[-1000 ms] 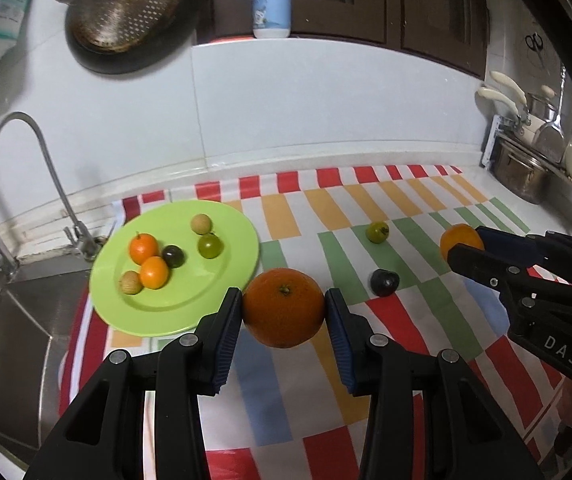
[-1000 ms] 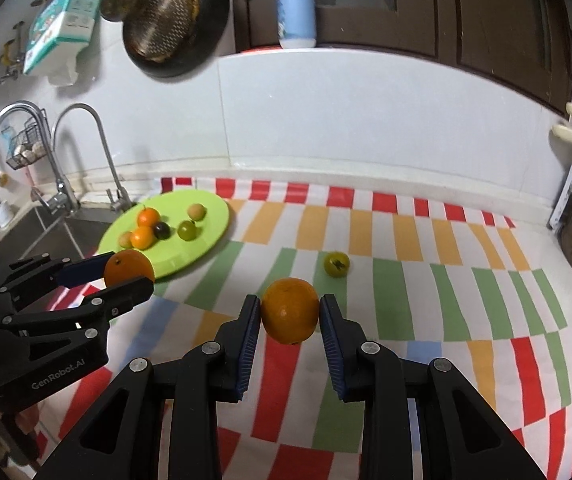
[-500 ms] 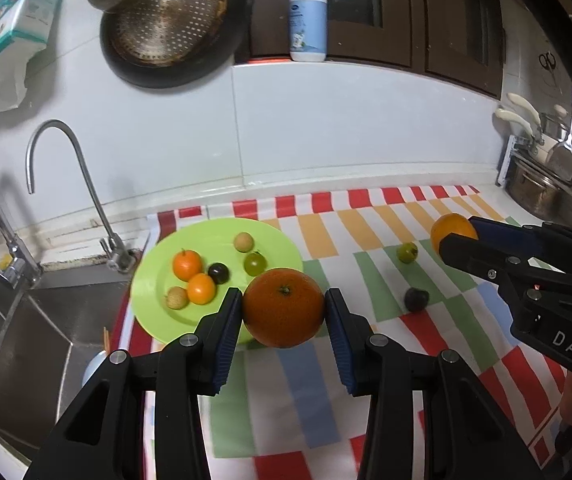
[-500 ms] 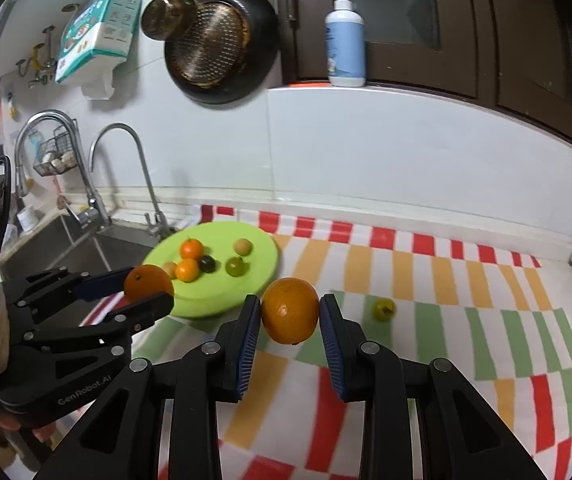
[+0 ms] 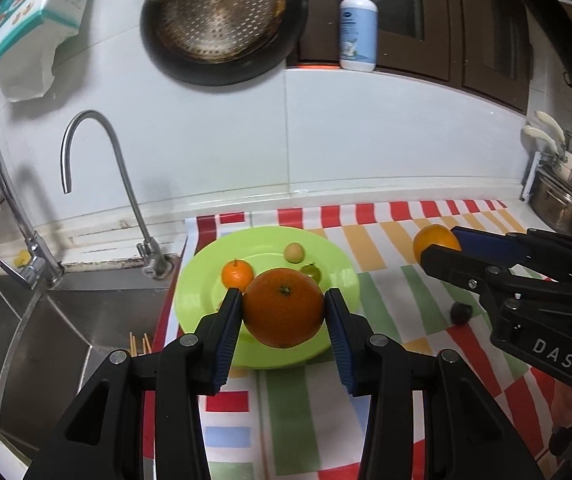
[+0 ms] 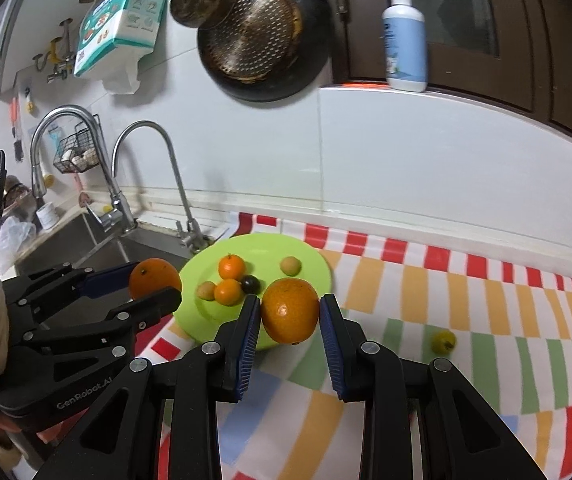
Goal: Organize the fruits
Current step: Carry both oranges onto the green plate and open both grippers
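Observation:
My left gripper (image 5: 284,316) is shut on a large dark-orange orange (image 5: 283,308), held in the air over the near part of the green plate (image 5: 194,280). My right gripper (image 6: 290,318) is shut on a smaller orange (image 6: 291,310) above the plate's (image 6: 314,258) right edge. Several small fruits lie on the plate: two tangerines (image 6: 231,266), a dark plum (image 6: 250,283) and pale round fruits (image 6: 290,265). The left gripper with its orange (image 6: 155,278) shows at the left of the right wrist view. The right gripper with its orange (image 5: 435,240) shows at the right of the left wrist view.
A green fruit (image 6: 443,341) and a dark plum (image 5: 461,313) lie on the striped cloth (image 6: 486,320) right of the plate. The steel sink (image 5: 46,320) with two taps (image 5: 86,152) is at the left. A pan (image 5: 222,20) hangs on the wall; pots (image 5: 558,204) stand far right.
Both grippers have carried their oranges leftward and a little up, from over the striped cloth to over the green plate. The grips have not changed.

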